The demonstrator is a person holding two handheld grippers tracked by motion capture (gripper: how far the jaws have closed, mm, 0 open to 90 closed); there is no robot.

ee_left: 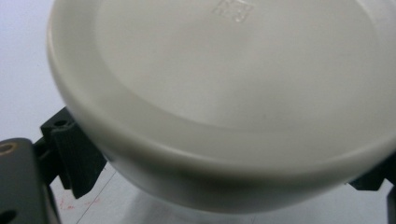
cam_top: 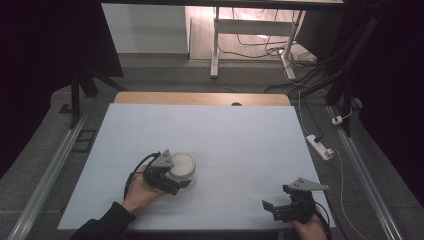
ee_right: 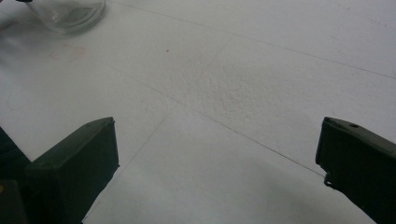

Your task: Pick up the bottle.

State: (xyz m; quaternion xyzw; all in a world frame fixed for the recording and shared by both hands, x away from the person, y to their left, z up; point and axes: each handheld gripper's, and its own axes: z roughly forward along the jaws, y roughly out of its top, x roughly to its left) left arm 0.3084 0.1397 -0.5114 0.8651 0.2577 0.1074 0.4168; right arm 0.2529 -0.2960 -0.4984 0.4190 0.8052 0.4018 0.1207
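On the white tabletop [cam_top: 235,135], the left gripper [cam_top: 181,181] clamps a clear jar [cam_top: 180,169] below its cream lid [ee_left: 224,93]. The right gripper [cam_top: 272,210] rests wide open, empty; its view catches the jar's glass base

Left claw [cam_top: 176,181]: black blocky body, grey three-cornered plate on top.
Left claw cable: black, looping out behind the hand.
Left claw jaws: matte black, square-edged, one with a small round screw hole in its top face.
Left sleeve [cam_top: 102,226]: dark, long, reaching to the wrist.
Right claw [cam_top: 272,209]: black frame, grey three-cornered plate on top.
Right claw jaws: two dark, flat-faced rectangular blocks.
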